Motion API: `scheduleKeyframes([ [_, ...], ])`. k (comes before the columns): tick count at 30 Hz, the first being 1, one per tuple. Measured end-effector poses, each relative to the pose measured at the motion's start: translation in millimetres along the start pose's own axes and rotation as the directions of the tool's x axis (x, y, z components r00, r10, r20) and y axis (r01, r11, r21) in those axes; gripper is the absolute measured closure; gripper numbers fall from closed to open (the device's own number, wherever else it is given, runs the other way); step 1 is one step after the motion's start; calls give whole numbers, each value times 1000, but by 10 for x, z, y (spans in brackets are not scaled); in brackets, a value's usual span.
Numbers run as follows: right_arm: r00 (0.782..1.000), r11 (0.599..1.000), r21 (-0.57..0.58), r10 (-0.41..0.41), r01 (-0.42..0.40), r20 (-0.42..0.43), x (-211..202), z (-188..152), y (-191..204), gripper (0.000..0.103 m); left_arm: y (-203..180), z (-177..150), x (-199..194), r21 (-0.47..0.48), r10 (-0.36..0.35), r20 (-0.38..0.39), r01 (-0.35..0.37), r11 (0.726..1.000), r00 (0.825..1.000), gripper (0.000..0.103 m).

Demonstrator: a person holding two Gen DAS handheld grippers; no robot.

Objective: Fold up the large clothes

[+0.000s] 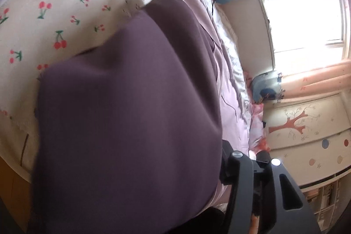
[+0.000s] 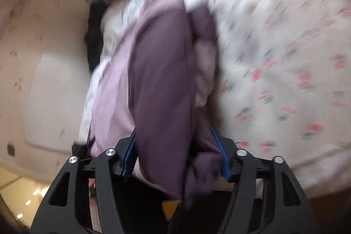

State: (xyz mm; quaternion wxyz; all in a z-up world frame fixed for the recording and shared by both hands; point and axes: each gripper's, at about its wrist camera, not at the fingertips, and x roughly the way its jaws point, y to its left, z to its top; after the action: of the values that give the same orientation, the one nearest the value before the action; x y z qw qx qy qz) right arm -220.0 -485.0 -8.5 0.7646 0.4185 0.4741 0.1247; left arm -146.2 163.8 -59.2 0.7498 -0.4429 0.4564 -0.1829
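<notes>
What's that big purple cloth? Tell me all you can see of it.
The purple garment is a large, soft piece of matte woven-looking fabric, dark plum outside with a paler lilac layer showing along its edges. It is bunched and draped over the cherry-print bedcover. A gathered fold sits between the blue pads of the right hand-held gripper, which appear to pinch it.

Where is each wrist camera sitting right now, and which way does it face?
Left wrist: on the left gripper, facing along the cherry-print bedsheet toward the window; the dark purple fabric garment hides one finger.
Right wrist: on the right gripper, angled down; blue pads flank the garment.
Shared: garment, bedsheet.
</notes>
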Motion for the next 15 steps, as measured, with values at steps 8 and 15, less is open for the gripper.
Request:
scheduleKeyframes([
  [8, 937, 863, -395, -218, 315, 272, 171, 439, 1645, 16, -53, 44, 89, -46, 56, 96, -52, 998, 994, 24],
  [15, 879, 654, -605, -441, 454, 182, 2493, 878, 2334, 16, -91, 134, 184, -46, 88, 131, -82, 996, 988, 29],
])
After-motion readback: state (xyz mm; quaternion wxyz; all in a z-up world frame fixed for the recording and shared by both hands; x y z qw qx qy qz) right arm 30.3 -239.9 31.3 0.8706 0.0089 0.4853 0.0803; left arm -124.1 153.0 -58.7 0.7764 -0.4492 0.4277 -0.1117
